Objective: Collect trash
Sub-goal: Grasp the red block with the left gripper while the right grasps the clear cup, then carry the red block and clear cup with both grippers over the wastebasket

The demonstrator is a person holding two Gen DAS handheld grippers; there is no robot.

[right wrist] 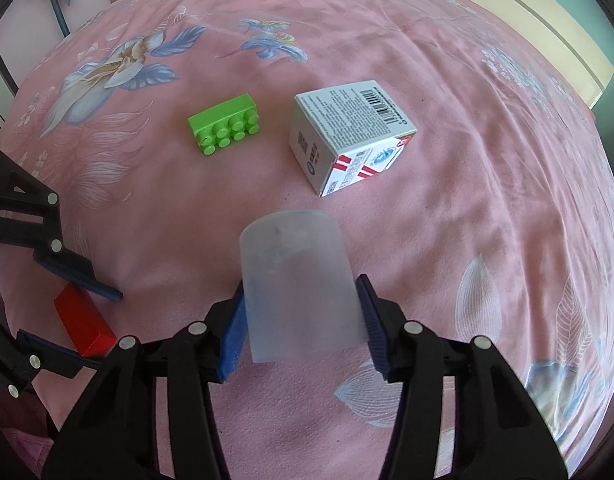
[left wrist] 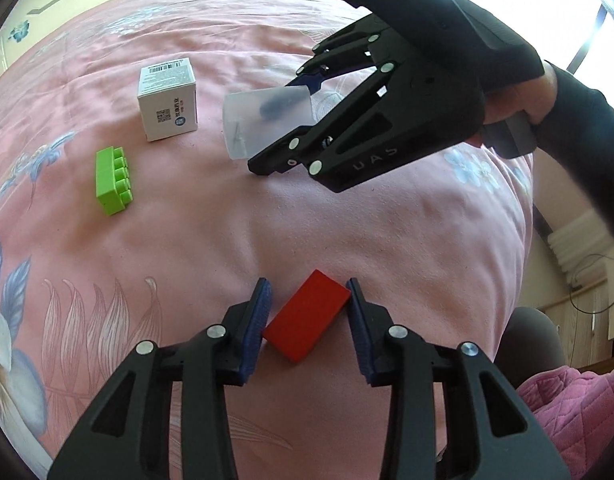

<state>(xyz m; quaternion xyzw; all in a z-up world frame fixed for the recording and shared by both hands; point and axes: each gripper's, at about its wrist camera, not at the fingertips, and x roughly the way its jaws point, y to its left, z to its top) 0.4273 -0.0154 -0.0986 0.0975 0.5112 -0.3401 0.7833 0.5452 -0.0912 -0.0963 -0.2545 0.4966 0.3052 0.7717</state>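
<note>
Right wrist view showed the right claw (right wrist: 303, 320) clamping a frosted, tapered plastic cup (right wrist: 299, 280); the left claw (left wrist: 309, 320) stood narrowly around a smooth red block (left wrist: 307, 316) on the floral bedspread (left wrist: 227, 220), contact unclear.

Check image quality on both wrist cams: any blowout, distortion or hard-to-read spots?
Left wrist: window at top right is blown out white; strong fisheye bending and dark corner vignette; red block between the left gripper fingers is sharp. Right wrist: even, soft light, no glare; same barrel distortion; the frosted cup in the right gripper is translucent, so its contents read only as smudges.
</note>
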